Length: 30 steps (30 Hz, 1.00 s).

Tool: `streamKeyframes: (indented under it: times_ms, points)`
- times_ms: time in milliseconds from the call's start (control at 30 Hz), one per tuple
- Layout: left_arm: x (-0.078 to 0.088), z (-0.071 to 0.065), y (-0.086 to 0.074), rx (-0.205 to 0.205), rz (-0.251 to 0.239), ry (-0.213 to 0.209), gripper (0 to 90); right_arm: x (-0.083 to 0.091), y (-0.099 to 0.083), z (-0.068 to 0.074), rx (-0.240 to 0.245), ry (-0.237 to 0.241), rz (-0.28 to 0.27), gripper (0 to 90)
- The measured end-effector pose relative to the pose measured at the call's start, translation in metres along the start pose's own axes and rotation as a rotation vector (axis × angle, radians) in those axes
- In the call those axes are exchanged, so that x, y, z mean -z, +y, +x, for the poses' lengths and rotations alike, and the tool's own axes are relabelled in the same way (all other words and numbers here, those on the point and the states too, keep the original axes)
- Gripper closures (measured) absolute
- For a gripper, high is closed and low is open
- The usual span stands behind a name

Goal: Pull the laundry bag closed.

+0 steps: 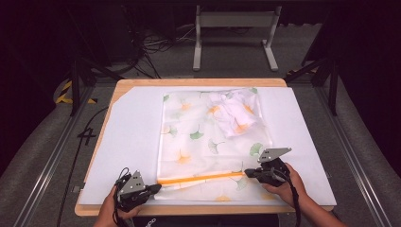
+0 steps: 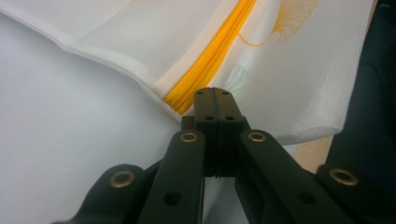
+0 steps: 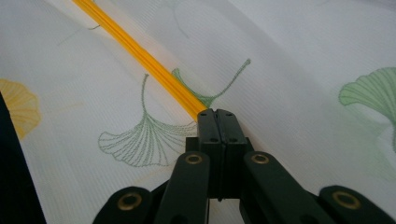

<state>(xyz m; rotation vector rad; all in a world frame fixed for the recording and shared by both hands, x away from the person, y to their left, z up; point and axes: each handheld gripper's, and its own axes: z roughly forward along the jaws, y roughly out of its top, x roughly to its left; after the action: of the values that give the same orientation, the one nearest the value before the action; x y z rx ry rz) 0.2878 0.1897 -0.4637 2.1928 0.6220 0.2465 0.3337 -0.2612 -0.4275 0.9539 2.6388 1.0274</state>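
Left claw (image 2: 213, 91) pinched shut at zipper (image 2: 210, 58) end, on bag (image 2: 289, 70) corner. Right claw (image 3: 217, 113) pinched shut at zipper's other end, maybe on pull. Hard tug could jam zipper, slide bag off counter (image 1: 127, 142).

Probably lab: aluminium rails (image 1: 42, 165), cables (image 1: 146, 47)

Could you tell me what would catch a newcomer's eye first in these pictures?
Most striking is the orange zipper running across the near end of a white mesh bag printed with green and orange leaves, lying on the white table sheet. The left gripper and right gripper sit shut at the zipper's two ends. A crumpled white garment lies at the bag's far right corner.
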Motion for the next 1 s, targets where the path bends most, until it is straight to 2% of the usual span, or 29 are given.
streamKeyframes:
  times_ms: [167, 1000]
  points:
    - [0.0, 0.0, 0.0, 0.0, 0.0, 0.0, 90.0, 0.003, -0.003, -0.002, -0.01, 0.013, -0.009, 90.0]
    - [0.0, 0.0, 0.0, 0.001, 0.001, 0.001, 90.0, 0.016, -0.017, -0.007, -0.04, -0.016, -0.015, 90.0]
